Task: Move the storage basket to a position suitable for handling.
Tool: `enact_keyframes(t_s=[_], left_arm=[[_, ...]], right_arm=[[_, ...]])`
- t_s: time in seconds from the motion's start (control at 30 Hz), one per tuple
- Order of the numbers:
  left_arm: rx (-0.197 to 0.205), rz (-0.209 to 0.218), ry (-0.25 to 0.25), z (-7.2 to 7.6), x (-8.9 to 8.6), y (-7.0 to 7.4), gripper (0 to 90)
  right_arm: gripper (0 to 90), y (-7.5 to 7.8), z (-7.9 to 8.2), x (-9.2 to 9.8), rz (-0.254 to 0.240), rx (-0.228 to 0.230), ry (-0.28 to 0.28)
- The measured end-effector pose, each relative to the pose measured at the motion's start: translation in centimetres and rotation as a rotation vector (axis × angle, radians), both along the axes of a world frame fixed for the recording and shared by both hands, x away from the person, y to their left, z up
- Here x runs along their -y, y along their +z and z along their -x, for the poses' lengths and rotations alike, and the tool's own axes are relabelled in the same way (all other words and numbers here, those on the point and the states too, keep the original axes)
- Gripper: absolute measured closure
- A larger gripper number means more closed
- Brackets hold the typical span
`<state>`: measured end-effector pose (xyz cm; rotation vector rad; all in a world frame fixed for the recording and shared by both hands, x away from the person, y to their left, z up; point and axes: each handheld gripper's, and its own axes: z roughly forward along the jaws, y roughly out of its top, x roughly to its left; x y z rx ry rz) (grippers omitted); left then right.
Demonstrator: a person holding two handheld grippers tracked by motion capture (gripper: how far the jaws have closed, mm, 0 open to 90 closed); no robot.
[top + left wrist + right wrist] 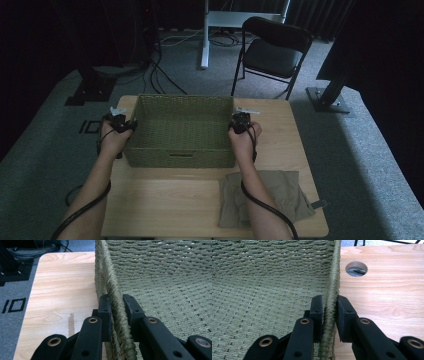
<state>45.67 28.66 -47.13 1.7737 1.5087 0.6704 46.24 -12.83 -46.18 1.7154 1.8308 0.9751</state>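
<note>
Basket [180, 131] upright, long axis left-right; tongs clamp both end rims.

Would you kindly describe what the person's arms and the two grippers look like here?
Both forearms are bare, with no sleeves in view. The left gripper and right gripper are black, each with two flat rectangular pads on jointed black links fastened by brass-coloured rivets. In the high view a thick black cable trails from each along the forearm, and a pale grey plate sits on top.
</note>
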Motion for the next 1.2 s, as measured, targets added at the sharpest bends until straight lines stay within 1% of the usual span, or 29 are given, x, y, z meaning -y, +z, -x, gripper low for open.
enact_keyframes(t_s=[0.13,0.2,0.23,0.3,0.33,0.43,0.47,0.57,0.6,0.73,0.8,0.83,0.87,0.9,0.97,1.03,1.07,1.2], left_arm=[[-0.003,0.012,-0.010,-0.3,0.9,0.0,78.9],[0.000,0.010,-0.012,-0.3,1.1,0.0,78.8],[-0.002,0.014,-0.016,-0.4,1.5,0.0,78.8],[-0.002,0.011,-0.019,-0.5,1.7,0.0,78.8],[-0.004,-0.003,-0.026,-0.6,2.2,0.0,78.7],[-0.006,0.003,-0.028,-0.7,2.7,0.0,78.6],[-0.006,0.004,-0.029,-0.8,3.2,0.0,78.6],[-0.010,0.004,-0.036,-1.0,4.1,0.0,78.6],[-0.010,0.004,-0.036,-1.0,4.1,0.0,78.6],[-0.008,0.005,-0.043,-1.2,5.4,0.0,78.6],[-0.010,0.007,-0.046,-1.3,6.1,0.0,78.6],[-0.010,0.007,-0.046,-1.3,6.1,0.0,78.6],[-0.012,0.011,-0.049,-1.4,6.7,0.0,78.6],[-0.012,0.017,-0.050,-1.4,7.1,0.0,78.6],[-0.012,0.026,-0.053,-1.4,7.7,0.0,78.5],[-0.012,0.026,-0.056,-1.5,8.0,-0.1,78.5],[-0.014,0.015,-0.062,-1.6,8.5,0.0,78.5],[-0.014,0.010,-0.063,-1.7,9.6,0.0,78.6]], right_arm=[[77.0,0.0,-0.1,1.1,-0.009,-0.003,-0.005],[76.9,0.0,-0.1,1.4,-0.015,-0.002,-0.007],[76.9,0.0,-0.1,1.9,-0.020,-0.004,-0.007],[77.0,0.0,-0.1,2.0,-0.012,-0.004,-0.008],[77.1,0.0,-0.2,2.4,-0.001,-0.004,-0.010],[77.1,0.0,-0.2,2.8,0.000,-0.007,-0.012],[77.1,0.1,-0.2,3.4,0.003,-0.009,-0.016],[77.2,0.1,-0.2,4.2,0.003,-0.014,-0.020],[77.2,0.1,-0.2,4.2,0.003,-0.014,-0.020],[77.3,0.1,-0.2,5.4,0.014,-0.018,-0.028],[77.2,0.1,-0.2,6.1,0.009,-0.018,-0.032],[77.2,0.1,-0.2,6.1,0.009,-0.018,-0.032],[77.2,0.1,-0.2,6.4,0.009,-0.018,-0.032],[77.0,0.1,-0.1,7.2,0.000,-0.020,-0.033],[77.0,0.1,0.0,8.0,-0.003,-0.019,-0.035],[77.1,0.1,0.0,8.3,0.000,-0.017,-0.035],[77.1,0.1,0.0,8.6,0.000,-0.018,-0.039],[77.2,0.1,0.1,9.7,0.010,-0.020,-0.048]])
